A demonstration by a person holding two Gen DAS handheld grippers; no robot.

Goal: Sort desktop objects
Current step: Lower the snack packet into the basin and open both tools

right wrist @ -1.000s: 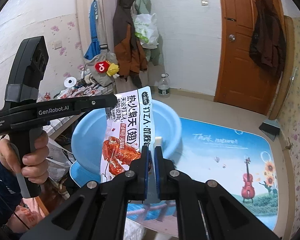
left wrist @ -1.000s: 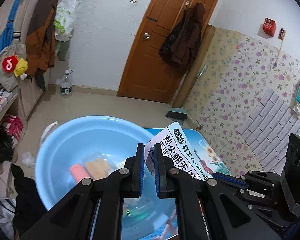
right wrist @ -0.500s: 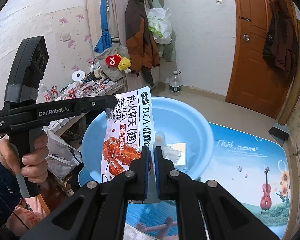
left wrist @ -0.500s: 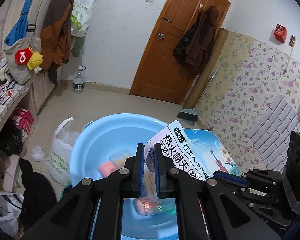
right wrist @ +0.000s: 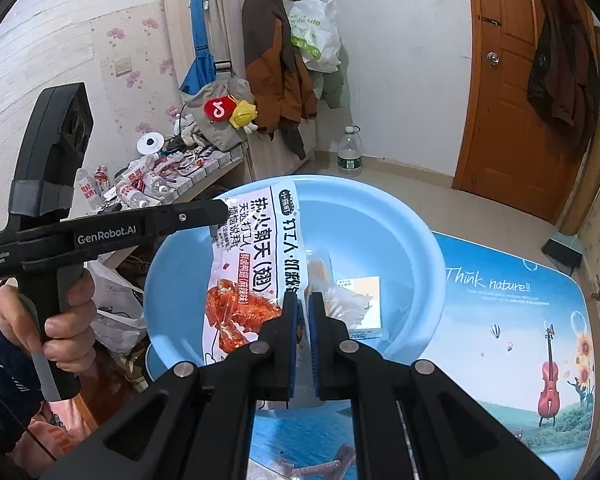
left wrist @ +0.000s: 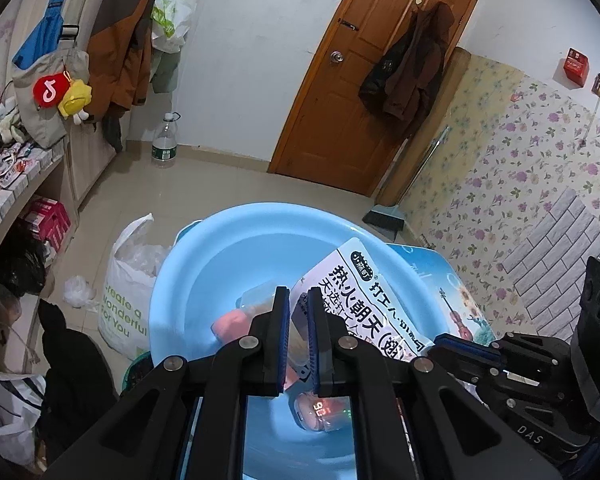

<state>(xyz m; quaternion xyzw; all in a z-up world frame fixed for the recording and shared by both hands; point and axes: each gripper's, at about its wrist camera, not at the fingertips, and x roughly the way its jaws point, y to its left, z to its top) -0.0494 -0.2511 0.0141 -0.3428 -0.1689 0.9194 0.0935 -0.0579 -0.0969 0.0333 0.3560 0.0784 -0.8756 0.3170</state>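
Note:
A white snack bag (right wrist: 256,264) with red chicken-wing print hangs over a light blue basin (right wrist: 404,240). My right gripper (right wrist: 303,308) is shut on the bag's lower edge. My left gripper (left wrist: 298,308) is nearly shut around the bag's other edge (left wrist: 364,292); in the right wrist view its fingers (right wrist: 204,214) meet the bag's top left corner. The basin (left wrist: 188,264) holds a pink item (left wrist: 232,322), an orange packet (right wrist: 320,268) and a small white box (right wrist: 360,292).
The basin sits at the left end of a table with a blue picture mat (right wrist: 512,320). A white plastic bag (left wrist: 128,292) stands on the floor beside it. A cluttered shelf (right wrist: 160,184) is at left. A water bottle (left wrist: 164,146) and wooden door (left wrist: 372,92) are beyond.
Both grippers have risen and pulled back with the bag, so more of the basin and the floor shows. Both still grip the bag.

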